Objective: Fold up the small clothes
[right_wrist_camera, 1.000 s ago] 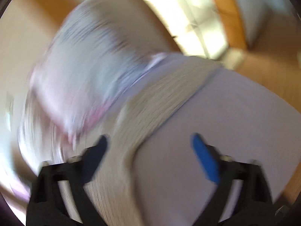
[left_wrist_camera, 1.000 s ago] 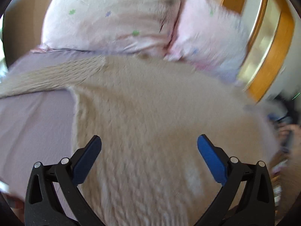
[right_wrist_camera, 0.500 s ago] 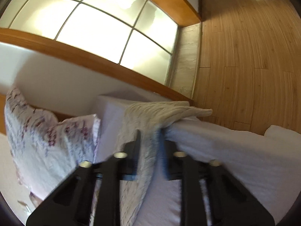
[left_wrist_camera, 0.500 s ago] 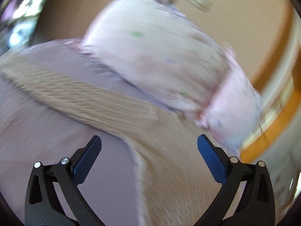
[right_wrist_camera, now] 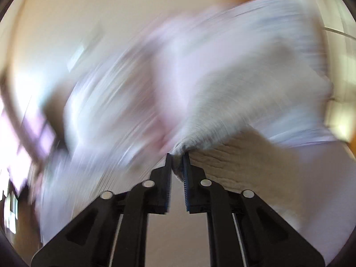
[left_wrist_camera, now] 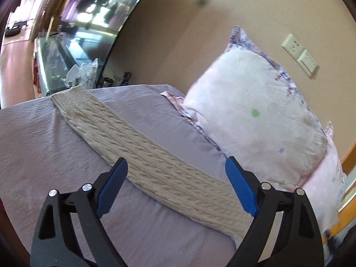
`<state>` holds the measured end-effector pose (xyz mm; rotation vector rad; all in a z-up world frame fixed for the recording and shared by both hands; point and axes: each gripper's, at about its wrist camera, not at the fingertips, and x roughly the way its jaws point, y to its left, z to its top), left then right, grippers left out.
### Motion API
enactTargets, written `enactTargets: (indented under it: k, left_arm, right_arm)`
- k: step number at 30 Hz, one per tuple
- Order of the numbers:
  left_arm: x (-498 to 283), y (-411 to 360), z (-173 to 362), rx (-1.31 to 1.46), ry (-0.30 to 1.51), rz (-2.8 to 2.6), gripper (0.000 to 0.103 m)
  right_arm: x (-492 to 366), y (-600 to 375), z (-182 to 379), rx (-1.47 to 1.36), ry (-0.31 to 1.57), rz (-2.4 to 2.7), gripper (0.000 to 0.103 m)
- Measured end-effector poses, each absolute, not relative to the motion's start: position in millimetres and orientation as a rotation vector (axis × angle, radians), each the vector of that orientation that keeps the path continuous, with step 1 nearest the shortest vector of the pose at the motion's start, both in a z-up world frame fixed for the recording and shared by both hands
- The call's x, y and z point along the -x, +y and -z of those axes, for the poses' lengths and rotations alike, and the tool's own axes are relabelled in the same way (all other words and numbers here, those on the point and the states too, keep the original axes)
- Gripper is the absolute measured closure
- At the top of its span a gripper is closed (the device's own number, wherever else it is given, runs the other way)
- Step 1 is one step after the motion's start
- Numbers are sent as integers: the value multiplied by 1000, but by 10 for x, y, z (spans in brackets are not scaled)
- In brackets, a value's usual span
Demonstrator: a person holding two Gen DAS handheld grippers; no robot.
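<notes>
A cream cable-knit garment lies on a lilac bedsheet (left_wrist_camera: 44, 151). In the left wrist view one long sleeve (left_wrist_camera: 138, 146) stretches flat from the far left toward the near right. My left gripper (left_wrist_camera: 175, 184) is open and empty, hovering just above the sleeve's near part. In the right wrist view my right gripper (right_wrist_camera: 177, 166) is shut on a bunched edge of the cream knit (right_wrist_camera: 222, 138) and holds it lifted. That view is heavily motion-blurred.
Floral white-pink pillows (left_wrist_camera: 255, 111) stand against the beige wall behind the sleeve, at right. A glass-topped cabinet with clutter (left_wrist_camera: 64, 62) is beyond the bed's far left edge. Wall sockets (left_wrist_camera: 298, 53) are above the pillows.
My left gripper swung left, from over the garment's body to over the sleeve. My right gripper closed on the knit's edge and lifts it, moving fast.
</notes>
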<state>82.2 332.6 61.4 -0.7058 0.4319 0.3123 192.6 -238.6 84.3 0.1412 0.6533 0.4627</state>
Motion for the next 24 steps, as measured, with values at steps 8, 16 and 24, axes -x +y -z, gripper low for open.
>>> enactTargets:
  k: [8, 16, 24]
  left_arm:
    - [-801, 3767, -321, 884, 479, -367, 36]
    - [-781, 4250, 48, 1130, 483, -424, 65]
    - [-919, 4411, 126, 1186, 515, -411, 97]
  right_arm:
    - [-1567, -2100, -855, -95, 633, -490, 30]
    - [-1400, -2902, -775, -277, 646, -321, 27]
    - [-1299, -3216, -660, -376, 631, -272, 26]
